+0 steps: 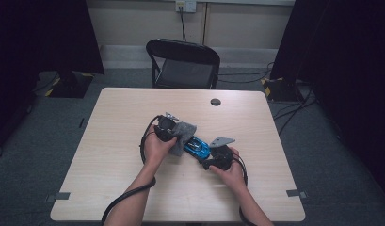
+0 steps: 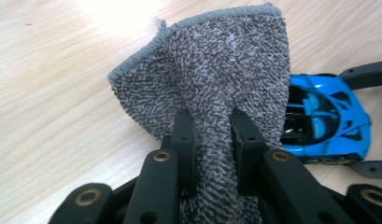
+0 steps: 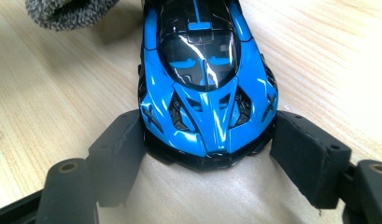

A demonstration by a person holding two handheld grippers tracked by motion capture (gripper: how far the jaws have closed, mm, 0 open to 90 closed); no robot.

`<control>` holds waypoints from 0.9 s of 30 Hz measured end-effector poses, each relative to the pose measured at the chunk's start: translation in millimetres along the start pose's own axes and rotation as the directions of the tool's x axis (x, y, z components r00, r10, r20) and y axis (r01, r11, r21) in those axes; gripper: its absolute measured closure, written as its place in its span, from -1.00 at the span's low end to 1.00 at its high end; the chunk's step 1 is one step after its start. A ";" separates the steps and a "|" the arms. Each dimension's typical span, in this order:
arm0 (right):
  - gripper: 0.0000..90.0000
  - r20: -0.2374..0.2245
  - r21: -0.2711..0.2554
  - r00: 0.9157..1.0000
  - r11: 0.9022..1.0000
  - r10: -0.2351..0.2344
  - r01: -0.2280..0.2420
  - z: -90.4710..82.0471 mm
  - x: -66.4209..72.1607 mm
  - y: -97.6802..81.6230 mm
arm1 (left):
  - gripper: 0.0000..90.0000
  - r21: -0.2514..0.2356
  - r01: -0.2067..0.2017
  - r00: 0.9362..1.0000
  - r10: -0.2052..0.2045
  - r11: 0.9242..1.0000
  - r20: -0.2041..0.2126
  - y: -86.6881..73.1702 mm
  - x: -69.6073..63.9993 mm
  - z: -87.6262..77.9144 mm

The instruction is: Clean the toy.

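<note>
A blue and black toy car [image 3: 205, 74] stands on the wooden table [image 1: 133, 108], and my right gripper [image 3: 207, 156] is shut on its near end, one pad against each side. My left gripper [image 2: 212, 140] is shut on a grey terry cloth [image 2: 216, 60], which rises in a fold between the jaws and hangs beside the car [image 2: 326, 119]. In the high view the left gripper [image 1: 173, 133] holds the cloth [image 1: 182, 135] against the left end of the car [image 1: 197, 147], with the right gripper [image 1: 210, 157] at the car's other end.
A black folding chair [image 1: 183, 63] stands behind the table's far edge. A dark round cap [image 1: 215, 101] sits in the tabletop near the far side. Cables trail from both grippers toward the near edge. Bare tabletop lies to the left and right of the hands.
</note>
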State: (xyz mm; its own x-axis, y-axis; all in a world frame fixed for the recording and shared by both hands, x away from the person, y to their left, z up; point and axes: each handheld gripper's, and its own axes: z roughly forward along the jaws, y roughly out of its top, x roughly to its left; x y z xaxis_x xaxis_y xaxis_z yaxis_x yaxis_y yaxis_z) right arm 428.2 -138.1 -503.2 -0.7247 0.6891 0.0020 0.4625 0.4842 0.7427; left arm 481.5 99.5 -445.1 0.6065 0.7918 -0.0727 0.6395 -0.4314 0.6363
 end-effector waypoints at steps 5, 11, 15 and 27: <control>-0.42 0.000 0.000 1.000 1.000 0.000 0.000 0.0 0.0 0.0 | 0.66 0.011 0.014 1.000 -0.014 1.000 -0.013 -3.4 9.2 -3.9; -0.42 0.000 0.000 1.000 1.000 0.000 0.000 0.0 0.0 0.0 | 0.66 0.007 0.049 0.999 -0.049 0.999 -0.014 -8.9 19.0 -7.8; -0.42 0.000 0.000 1.000 1.000 0.000 0.000 0.0 -0.1 0.0 | 0.66 -0.003 0.058 0.998 -0.058 0.998 -0.027 -9.4 20.3 -10.1; -0.42 -0.003 0.001 1.000 1.000 0.000 0.000 0.2 -0.7 0.4 | 0.66 -0.039 0.009 0.997 -0.006 0.999 0.072 4.5 -8.0 -14.9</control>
State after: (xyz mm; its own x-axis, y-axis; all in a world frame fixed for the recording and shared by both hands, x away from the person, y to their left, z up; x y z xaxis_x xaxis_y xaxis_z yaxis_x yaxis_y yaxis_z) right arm 429.1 -138.3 -503.0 -0.7264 0.6873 0.0037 0.4629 0.4852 0.7418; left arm 472.5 97.6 -430.2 0.6347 0.7615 -0.1316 0.6262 -0.4069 0.6651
